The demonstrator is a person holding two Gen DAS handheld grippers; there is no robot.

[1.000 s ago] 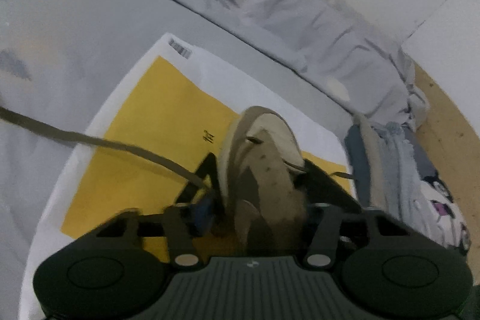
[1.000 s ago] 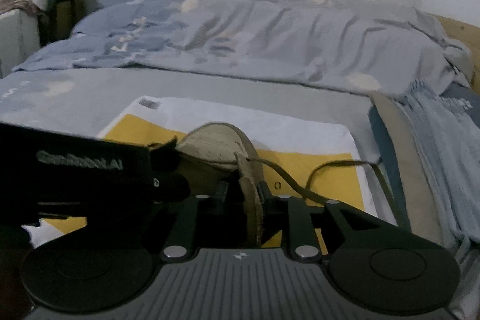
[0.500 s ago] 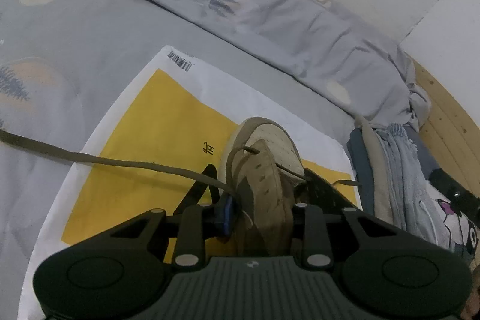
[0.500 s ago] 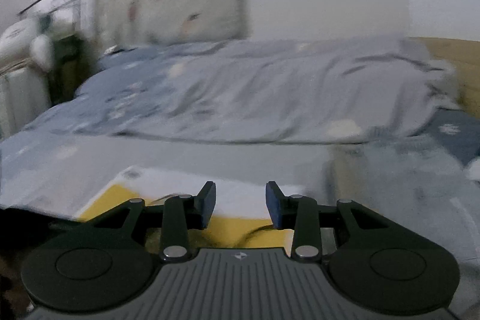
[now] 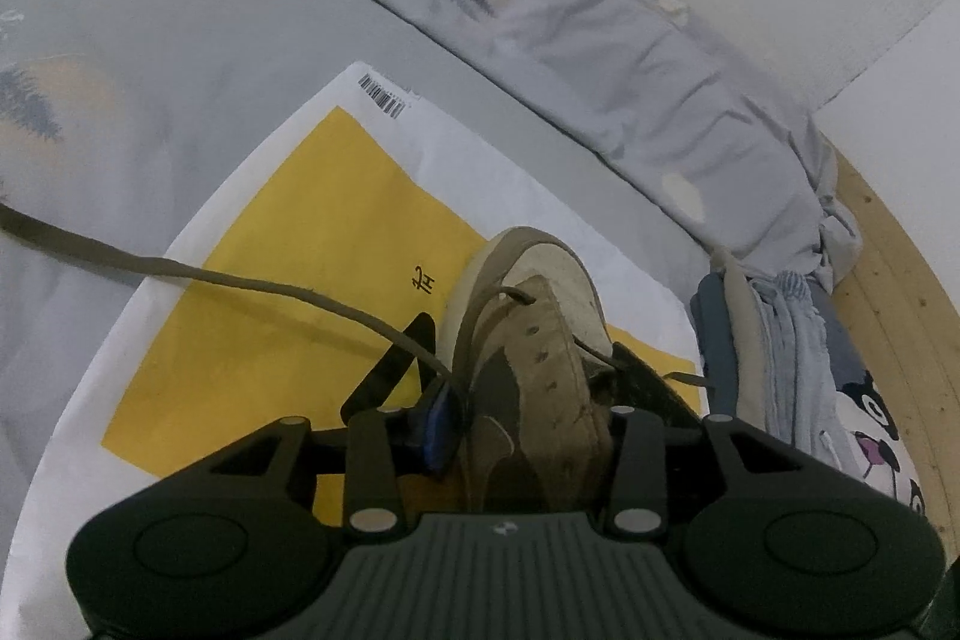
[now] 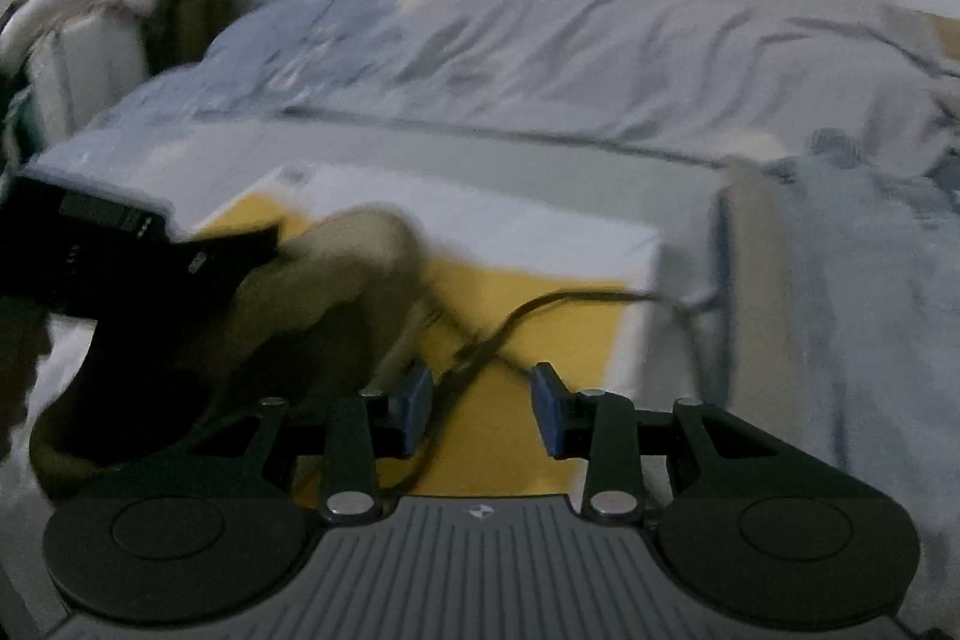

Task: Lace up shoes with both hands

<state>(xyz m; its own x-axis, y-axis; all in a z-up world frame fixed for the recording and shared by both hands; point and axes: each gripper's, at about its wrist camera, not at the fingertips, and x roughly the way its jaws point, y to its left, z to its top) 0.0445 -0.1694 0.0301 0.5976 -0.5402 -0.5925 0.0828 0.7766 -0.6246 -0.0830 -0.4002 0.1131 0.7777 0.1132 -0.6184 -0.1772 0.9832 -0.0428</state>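
A tan suede shoe [image 5: 540,358] stands toe-away on a yellow and white mailer bag [image 5: 300,250]. My left gripper [image 5: 528,400] has the shoe's upper filling the gap between its fingers; the jaws are opening, the blue left pad [image 5: 441,427] still against the shoe's side. A brown lace [image 5: 240,280] runs from that pad out to the left over the sheet. In the blurred right wrist view my right gripper [image 6: 480,400] stands open to the right of the shoe [image 6: 336,274]. The other lace end [image 6: 540,304] crosses loosely between its blue pads, untouched.
The left gripper's black body [image 6: 120,256] covers the shoe's left side in the right wrist view. A crumpled grey-blue duvet [image 5: 600,40] lies behind the bag. Folded clothes [image 5: 780,340] are stacked at the right by the wooden bed frame [image 5: 888,280].
My right gripper let go of the shoe's upper, swung away and came back open at the shoe's right side over the lace. My left gripper tightened on the shoe, then widened.
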